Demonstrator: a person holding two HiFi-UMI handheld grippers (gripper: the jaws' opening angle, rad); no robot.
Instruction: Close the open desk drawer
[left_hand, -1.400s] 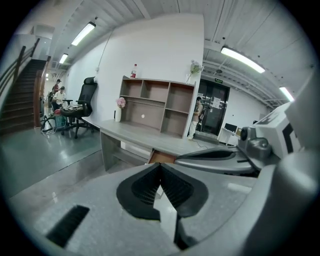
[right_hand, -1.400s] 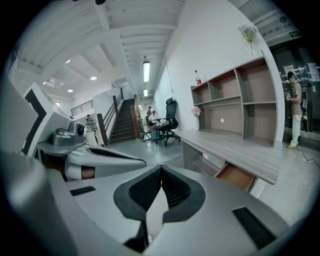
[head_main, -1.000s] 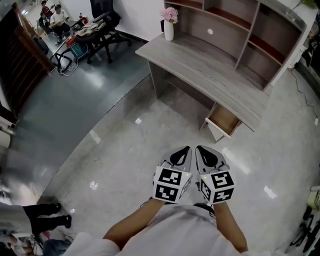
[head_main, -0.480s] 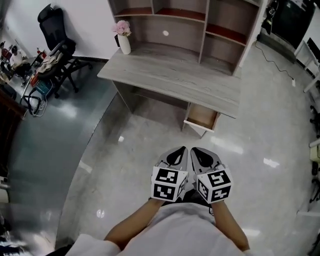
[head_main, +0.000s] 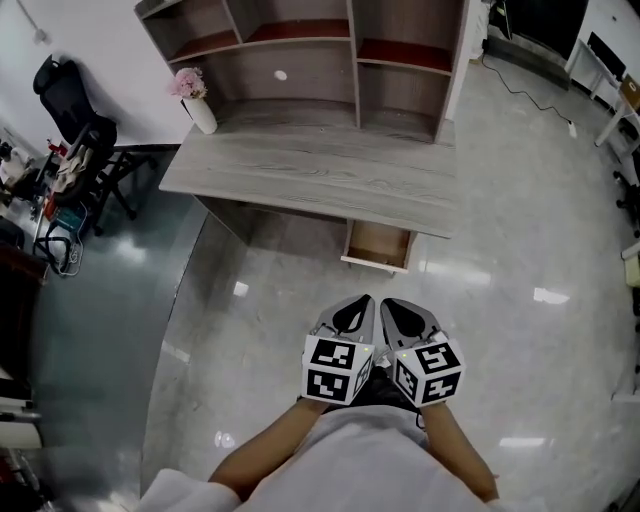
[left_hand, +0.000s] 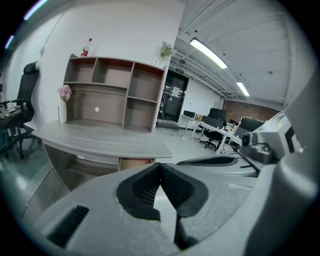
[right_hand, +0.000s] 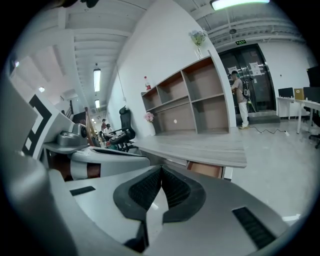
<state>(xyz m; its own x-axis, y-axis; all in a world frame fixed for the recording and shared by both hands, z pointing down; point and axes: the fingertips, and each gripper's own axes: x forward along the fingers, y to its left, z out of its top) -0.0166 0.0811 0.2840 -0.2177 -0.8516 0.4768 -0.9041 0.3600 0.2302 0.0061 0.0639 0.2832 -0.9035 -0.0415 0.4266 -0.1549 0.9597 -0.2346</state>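
Drawer (head_main: 378, 246) juts past the worktop's (head_main: 300, 168) near right edge; open floor (head_main: 290, 310) lies before the left gripper (head_main: 362, 305) and right gripper (head_main: 395, 308), jaws together, apparently empty.

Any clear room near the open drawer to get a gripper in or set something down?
The floor in front of the drawer is bare: straight approach. The desk top is bare right of the vase. Crowded only far left, around the office chair.

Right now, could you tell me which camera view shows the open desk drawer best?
The head view: it looks down into the drawer, pulled out below the desk. The left gripper view shows only a tan sliver above its jaws; the right gripper view shows its side under the desk.
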